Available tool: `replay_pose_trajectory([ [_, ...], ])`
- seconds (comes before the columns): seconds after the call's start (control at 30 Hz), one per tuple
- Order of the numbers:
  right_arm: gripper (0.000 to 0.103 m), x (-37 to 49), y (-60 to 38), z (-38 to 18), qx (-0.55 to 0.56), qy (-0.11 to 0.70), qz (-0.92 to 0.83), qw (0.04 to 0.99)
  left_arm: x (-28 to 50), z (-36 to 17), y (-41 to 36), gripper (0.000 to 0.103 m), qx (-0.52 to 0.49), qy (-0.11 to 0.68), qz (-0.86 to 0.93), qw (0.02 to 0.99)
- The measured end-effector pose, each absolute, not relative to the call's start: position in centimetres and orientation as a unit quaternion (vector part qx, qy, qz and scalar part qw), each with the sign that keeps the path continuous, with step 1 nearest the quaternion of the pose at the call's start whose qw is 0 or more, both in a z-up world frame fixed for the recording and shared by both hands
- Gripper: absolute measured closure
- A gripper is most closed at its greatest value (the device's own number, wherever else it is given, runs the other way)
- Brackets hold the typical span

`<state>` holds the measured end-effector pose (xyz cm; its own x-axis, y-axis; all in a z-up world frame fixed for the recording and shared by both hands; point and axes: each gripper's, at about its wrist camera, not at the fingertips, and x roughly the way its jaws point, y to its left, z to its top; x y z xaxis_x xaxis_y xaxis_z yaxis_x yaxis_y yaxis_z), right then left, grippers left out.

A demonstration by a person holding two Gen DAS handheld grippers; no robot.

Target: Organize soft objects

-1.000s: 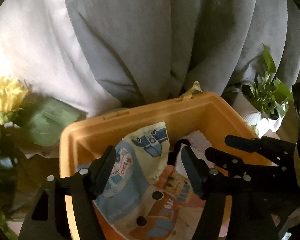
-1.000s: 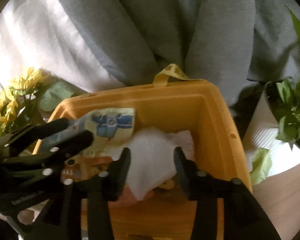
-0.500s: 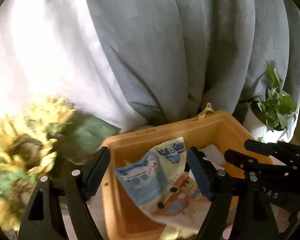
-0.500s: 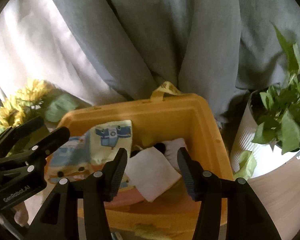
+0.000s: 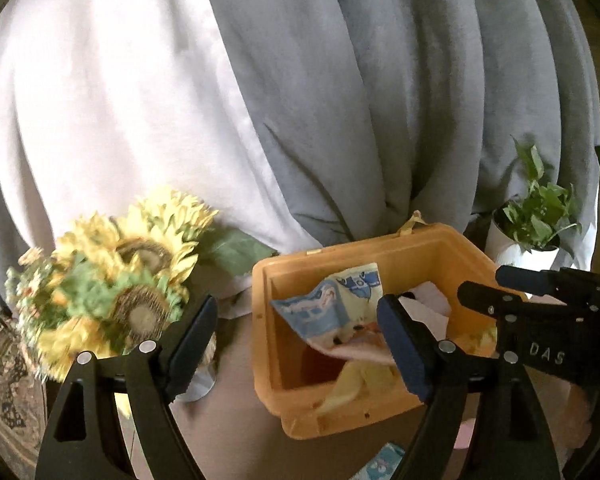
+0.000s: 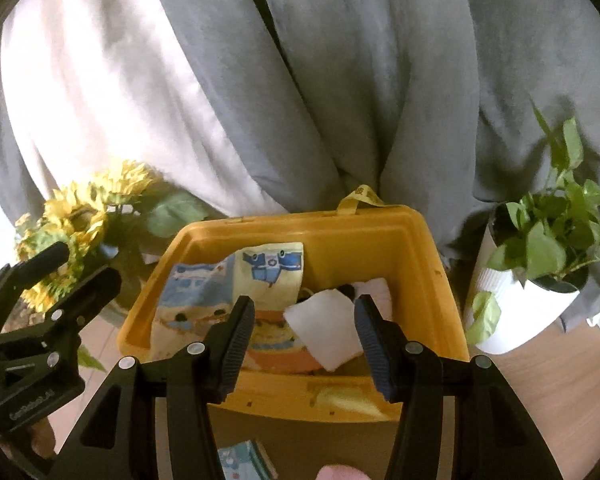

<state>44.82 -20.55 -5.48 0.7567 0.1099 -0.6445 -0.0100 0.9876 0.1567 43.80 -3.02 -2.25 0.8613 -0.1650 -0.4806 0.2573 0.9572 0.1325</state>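
Both hand-held grippers, left (image 5: 296,344) and right (image 6: 302,340), hang spread wide with nothing pinched. The cartoon-print cloth (image 6: 236,300) and a white folded cloth (image 6: 326,330) sit inside the orange bin (image 6: 428,264) (sunflowers (image 5: 112,284) to its left).

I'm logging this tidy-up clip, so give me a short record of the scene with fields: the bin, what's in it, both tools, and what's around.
bin: yellow bin, open top, in front of a grey curtain
contents: printed vehicle cloth draped inside on the left; folded white cloth to its right
left tool: open, empty, above the bin's left side
right tool: open, empty, over the bin
left of bin: sunflowers
right of bin: potted plant in a white pot
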Motion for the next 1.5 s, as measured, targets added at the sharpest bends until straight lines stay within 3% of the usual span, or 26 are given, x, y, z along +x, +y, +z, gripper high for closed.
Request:
replay_pose_trajectory([
  [0.77, 0.051, 40.7, -15.3, -5.7, -0.01, 0.312, 0.131, 0.941, 38.8, -6.7, 0.6, 0.021, 0.057, 0.289, -0.081, 0.952],
  [1.33, 0.096, 44.6, -13.1, -8.2, -0.043, 0.357, 0.18, 0.916, 40.8, -8.2, 1.9, 0.021, 0.023, 0.313, -0.077, 0.946],
  [1.5, 0.099, 46.0, -12.7, -8.0, -0.024, 0.372, 0.203, 0.905, 41.7, -7.8, 1.9, 0.021, 0.014, 0.304, -0.078, 0.949],
])
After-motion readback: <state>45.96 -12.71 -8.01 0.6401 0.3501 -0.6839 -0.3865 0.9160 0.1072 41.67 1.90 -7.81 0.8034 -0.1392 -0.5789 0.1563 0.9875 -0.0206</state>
